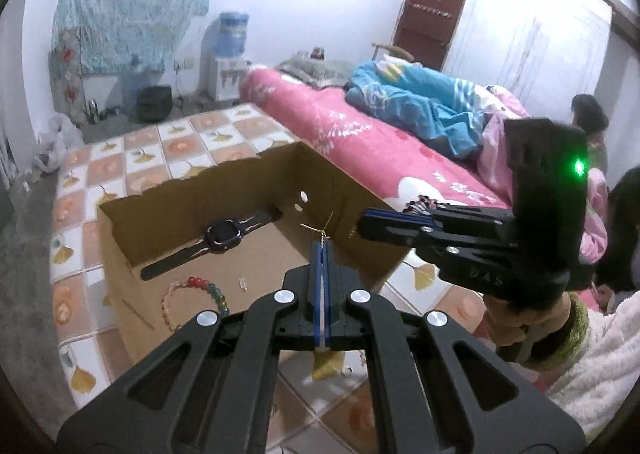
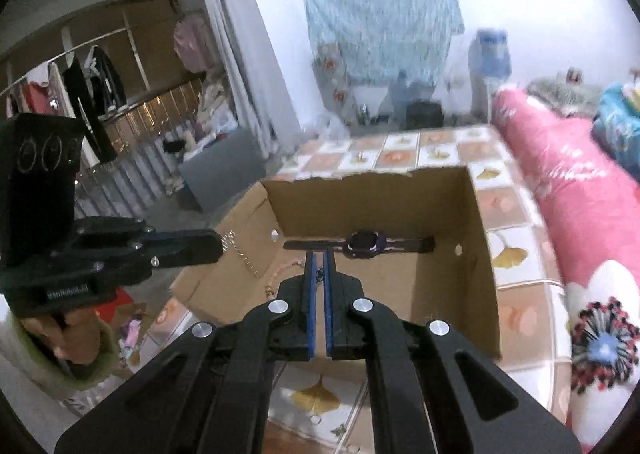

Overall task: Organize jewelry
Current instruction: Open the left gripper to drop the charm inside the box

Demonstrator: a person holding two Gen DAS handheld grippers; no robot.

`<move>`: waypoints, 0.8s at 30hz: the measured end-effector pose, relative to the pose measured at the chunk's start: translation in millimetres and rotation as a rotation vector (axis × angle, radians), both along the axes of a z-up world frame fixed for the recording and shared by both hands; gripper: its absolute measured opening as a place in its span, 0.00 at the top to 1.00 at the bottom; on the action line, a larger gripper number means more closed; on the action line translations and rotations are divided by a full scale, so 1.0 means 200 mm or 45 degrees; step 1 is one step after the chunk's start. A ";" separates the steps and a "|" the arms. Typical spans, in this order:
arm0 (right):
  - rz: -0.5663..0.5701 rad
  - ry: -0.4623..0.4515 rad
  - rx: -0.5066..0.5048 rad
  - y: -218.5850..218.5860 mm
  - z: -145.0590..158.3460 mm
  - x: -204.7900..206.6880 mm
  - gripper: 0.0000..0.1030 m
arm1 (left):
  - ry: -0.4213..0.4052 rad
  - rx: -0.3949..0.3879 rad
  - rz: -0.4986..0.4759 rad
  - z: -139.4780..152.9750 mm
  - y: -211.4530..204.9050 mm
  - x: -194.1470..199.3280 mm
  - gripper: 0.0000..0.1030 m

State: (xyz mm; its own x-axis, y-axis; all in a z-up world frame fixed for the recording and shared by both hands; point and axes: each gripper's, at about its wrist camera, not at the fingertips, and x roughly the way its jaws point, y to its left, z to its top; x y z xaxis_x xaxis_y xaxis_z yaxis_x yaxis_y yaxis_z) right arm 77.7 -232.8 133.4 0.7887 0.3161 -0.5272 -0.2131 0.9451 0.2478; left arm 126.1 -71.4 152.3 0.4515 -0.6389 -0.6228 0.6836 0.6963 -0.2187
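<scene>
Above the cardboard box (image 1: 224, 254), both closed grippers pinch a thin gold chain (image 1: 322, 228).

My fingers (image 1: 315, 266) are black with blue pads. The box (image 1: 168, 210) is plain brown cardboard, the watch (image 1: 224, 240) in it black, the bracelet (image 1: 200, 294) beaded red, green, blue and pale pink. The surface (image 1: 132, 158) shows orange-and-white checks with yellow leaves; the bed (image 1: 360, 134) is pink, flowered white.

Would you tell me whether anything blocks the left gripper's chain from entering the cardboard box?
Nothing visible does. The left gripper holds the chain over the open cardboard box. The watch and bead bracelet lie on its floor to the left, and the right gripper is off to the right.
</scene>
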 end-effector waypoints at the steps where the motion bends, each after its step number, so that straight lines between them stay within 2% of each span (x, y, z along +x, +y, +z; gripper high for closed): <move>1: -0.004 0.030 0.017 -0.02 -0.01 0.06 0.97 | 0.024 0.020 0.000 -0.03 -0.03 0.05 1.00; 7: 0.011 0.197 0.040 -0.07 -0.07 0.35 0.96 | 0.178 0.103 0.001 -0.21 -0.13 0.27 1.00; 12: 0.012 0.268 0.036 -0.10 -0.12 0.49 0.95 | 0.325 0.121 -0.008 -0.33 -0.16 0.37 0.99; 14: 0.007 0.277 0.044 -0.11 -0.13 0.51 0.92 | 0.348 0.119 -0.010 -0.35 -0.15 0.38 0.92; 15: 0.007 0.281 0.056 -0.12 -0.14 0.52 0.89 | 0.357 0.112 -0.010 -0.36 -0.15 0.38 0.85; 17: 0.000 0.277 0.066 -0.14 -0.14 0.52 0.78 | 0.359 0.111 -0.005 -0.37 -0.14 0.38 0.83; 21: -0.003 0.258 0.074 -0.15 -0.13 0.51 0.75 | 0.355 0.105 0.017 -0.36 -0.12 0.37 0.80; 24: -0.014 0.240 0.092 -0.17 -0.11 0.49 0.73 | 0.327 0.104 0.035 -0.33 -0.11 0.36 0.75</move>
State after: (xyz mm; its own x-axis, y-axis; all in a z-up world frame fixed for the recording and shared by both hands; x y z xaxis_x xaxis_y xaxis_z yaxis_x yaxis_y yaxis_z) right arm 175.4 -267.0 112.1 0.6818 0.3503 -0.6422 -0.1465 0.9255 0.3493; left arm 197.3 -93.8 85.4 0.2884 -0.5711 -0.7685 0.5932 0.7366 -0.3248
